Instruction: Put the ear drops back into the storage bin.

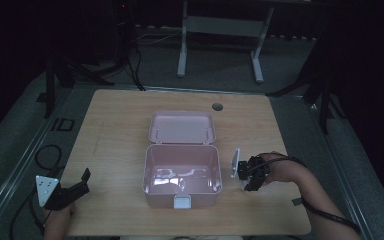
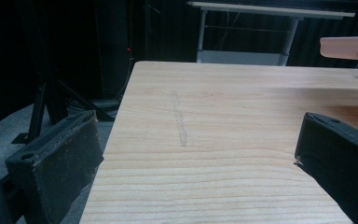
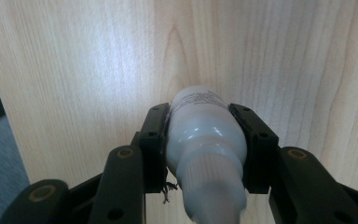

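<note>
- White plastic fills my right gripper view: a small squeeze bottle (image 3: 205, 149) sits clamped between the two black pads, its cap end toward the camera and its base pointing down at the wood.
- From the high view, my right gripper (image 1: 250, 175) hangs just off the right wall of the pink box (image 1: 182, 192), near the table's (image 1: 115, 125) right edge and toward the front. The bottle itself is too small to pick out there.
- The box stands open at the middle of the table, its lid (image 1: 182, 127) laid back toward the far edge, and I see nothing inside it.
- My left gripper (image 1: 75, 189) waits near the front left corner, jaws spread wide with bare wood between them in its own view.
- I judge the step in hand to be carrying the gripped bottle to the box.
- Next move, as I read it: lift enough to clear the right wall, travel left until over the open cavity, lower, then release. The grip looks square, so no re-grasp seems needed.
</note>
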A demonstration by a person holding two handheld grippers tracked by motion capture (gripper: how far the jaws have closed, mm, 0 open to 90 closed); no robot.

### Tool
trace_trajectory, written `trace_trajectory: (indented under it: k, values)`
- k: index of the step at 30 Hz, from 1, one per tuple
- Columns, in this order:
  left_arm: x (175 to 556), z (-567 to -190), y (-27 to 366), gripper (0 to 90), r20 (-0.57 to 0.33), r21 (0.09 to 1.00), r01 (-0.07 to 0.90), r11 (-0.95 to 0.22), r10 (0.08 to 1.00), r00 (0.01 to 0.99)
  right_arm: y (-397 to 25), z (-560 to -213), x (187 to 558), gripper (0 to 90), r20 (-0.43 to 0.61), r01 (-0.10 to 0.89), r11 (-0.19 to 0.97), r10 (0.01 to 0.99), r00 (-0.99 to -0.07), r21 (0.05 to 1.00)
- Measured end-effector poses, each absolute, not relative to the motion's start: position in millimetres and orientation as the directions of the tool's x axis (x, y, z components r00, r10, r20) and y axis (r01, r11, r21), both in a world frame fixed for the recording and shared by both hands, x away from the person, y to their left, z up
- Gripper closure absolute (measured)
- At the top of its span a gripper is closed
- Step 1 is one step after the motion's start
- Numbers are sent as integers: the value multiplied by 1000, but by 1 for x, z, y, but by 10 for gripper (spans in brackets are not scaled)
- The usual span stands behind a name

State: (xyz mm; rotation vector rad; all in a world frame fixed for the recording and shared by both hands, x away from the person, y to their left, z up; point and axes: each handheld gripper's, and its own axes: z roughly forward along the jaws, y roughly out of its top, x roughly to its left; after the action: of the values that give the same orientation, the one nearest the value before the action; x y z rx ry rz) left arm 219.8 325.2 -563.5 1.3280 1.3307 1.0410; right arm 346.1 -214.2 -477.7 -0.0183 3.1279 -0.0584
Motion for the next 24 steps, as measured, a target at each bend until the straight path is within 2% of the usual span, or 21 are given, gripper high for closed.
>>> trace_trajectory:
  k: [12, 15, 24]
  values:
    - [220, -564, 325, 5, -55, 981, 186, 46, 998, 44, -206, -477, 332, 598, -2, -137, 987, -137, -991, -80]
    - [220, -563, 325, 5, -54, 982, 186, 45, 998, 44, -204, -477, 332, 598, -7, -136, 985, -137, -991, -107]
    - [220, -564, 325, 5, -54, 982, 186, 45, 998, 44, -200, -471, 331, 598, 1, -114, 989, -115, -993, -96]
